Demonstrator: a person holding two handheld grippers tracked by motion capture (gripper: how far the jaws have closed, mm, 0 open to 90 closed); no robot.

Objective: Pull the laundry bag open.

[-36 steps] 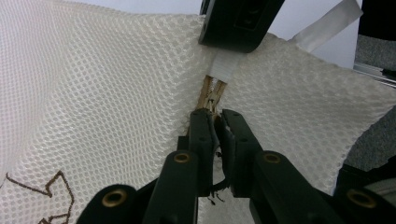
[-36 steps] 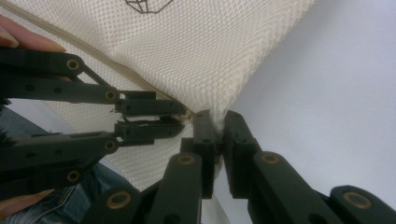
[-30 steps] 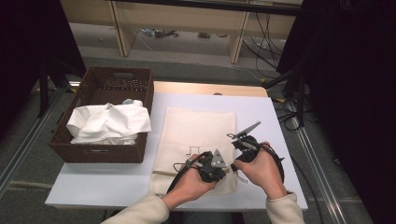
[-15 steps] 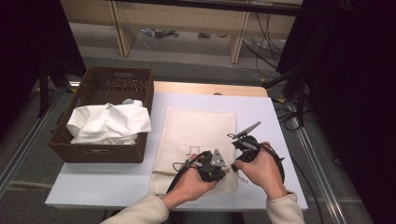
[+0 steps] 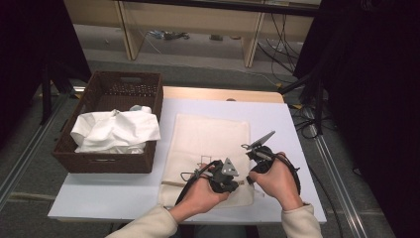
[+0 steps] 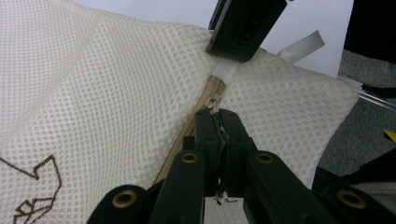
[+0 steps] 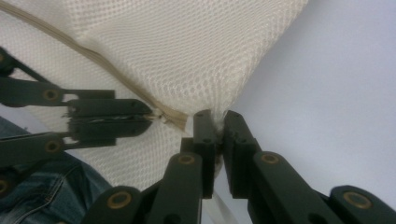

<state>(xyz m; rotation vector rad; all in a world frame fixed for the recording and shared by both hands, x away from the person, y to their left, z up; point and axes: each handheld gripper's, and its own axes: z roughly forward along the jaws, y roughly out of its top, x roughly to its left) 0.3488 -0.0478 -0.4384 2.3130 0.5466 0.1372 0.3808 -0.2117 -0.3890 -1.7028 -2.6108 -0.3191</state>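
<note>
A cream mesh bag (image 5: 210, 136) lies flat on the white table (image 5: 277, 119), with a brown line drawing on it. Along its near edge runs a tan zipper (image 7: 93, 70). My left gripper (image 6: 218, 116) is shut on the small metal zipper pull (image 6: 213, 103); it also shows from the side in the right gripper view (image 7: 150, 114). My right gripper (image 7: 215, 116) is shut on the bag's corner at the zipper's end, where a white tab (image 6: 226, 71) sticks out. In the high view both grippers (image 5: 242, 182) meet tip to tip at the bag's near right corner.
A dark wicker basket (image 5: 106, 163) holding crumpled white cloths (image 5: 116, 131) stands on the table's left side. Black cables trail from both grippers. Bare white tabletop lies to the right of the bag; the table's near edge is close behind the hands.
</note>
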